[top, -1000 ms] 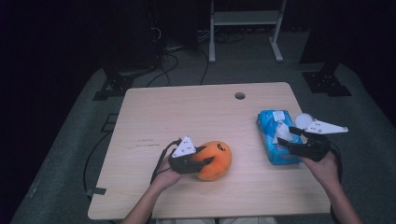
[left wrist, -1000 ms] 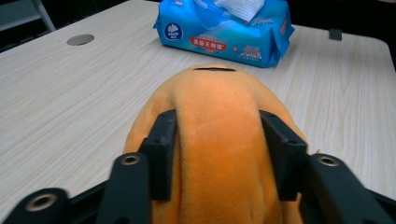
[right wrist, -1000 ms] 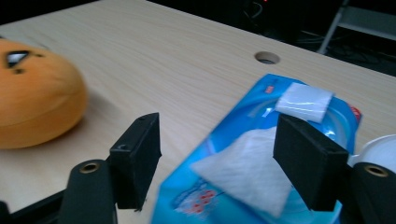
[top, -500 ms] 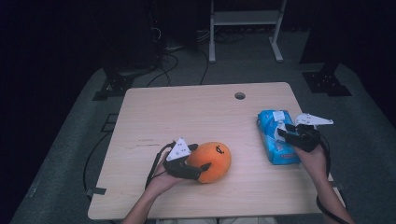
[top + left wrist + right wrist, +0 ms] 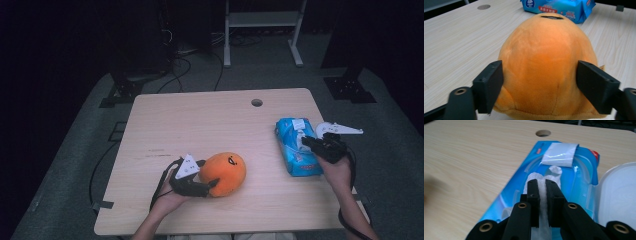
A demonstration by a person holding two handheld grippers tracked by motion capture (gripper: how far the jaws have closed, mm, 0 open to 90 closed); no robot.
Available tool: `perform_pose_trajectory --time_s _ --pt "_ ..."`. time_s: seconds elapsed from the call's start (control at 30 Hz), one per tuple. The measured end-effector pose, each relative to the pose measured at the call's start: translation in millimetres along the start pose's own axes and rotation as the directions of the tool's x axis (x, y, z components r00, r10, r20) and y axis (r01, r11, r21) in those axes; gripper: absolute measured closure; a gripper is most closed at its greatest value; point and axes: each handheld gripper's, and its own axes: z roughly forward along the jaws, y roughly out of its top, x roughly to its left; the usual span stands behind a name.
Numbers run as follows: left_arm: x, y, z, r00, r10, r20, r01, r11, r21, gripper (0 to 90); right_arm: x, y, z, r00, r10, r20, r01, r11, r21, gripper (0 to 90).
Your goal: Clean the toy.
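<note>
Claw work is split across the desk (image 5: 210,120). Lower centre of the high view, the left claw (image 5: 539,85) has just been closing around the orange plush toy (image 5: 225,172); whether its pads press the fabric I cannot tell. At right, the right claw (image 5: 542,195) has just clamped shut on a white wipe (image 5: 541,182) rising from the blue wipes pack (image 5: 296,147). Judging by that, pulling a wipe is under way; next comes a steady upward draw. Pack's print is too small to read.
</note>
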Motion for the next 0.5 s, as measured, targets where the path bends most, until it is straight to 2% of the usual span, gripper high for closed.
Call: perform_pose_trajectory --time_s 0.07,0.17,0.37,0.4,0.5 --pt "1.5 -2.4 1.1 1.0 -0.006 0.006 0.006 1.0 -0.003 27.4 4.3 1.3 -6.3 0.9997 -0.001 -0.023 0.0 1.0 -0.014 82.4" --pt "3.4 -5.2 1.3 0.9999 -0.008 0.01 0.008 0.9999 -0.008 27.7 8.8 1.9 -15.7 0.9981 0.01 -0.06 -0.012 0.999 -0.038 82.8" --pt "2.4 -5.1 3.0 1.0 -0.006 0.006 0.006 0.9999 -0.011 27.5 21.1 5.3 -36.4 0.9888 0.007 -0.149 -0.021 0.996 -0.089 83.3" --pt "2.4 -5.1 3.0 1.0 -0.006 0.006 0.006 0.9999 -0.011 27.5 21.1 5.3 -36.4 0.9888 0.007 -0.149 -0.021 0.996 -0.089 83.3" --pt "3.1 -5.6 3.4 0.9999 -0.01 0.011 0.01 0.9998 -0.017 27.4 40.6 12.0 -51.7 0.9689 -0.009 -0.247 -0.029 0.989 -0.147 83.3"
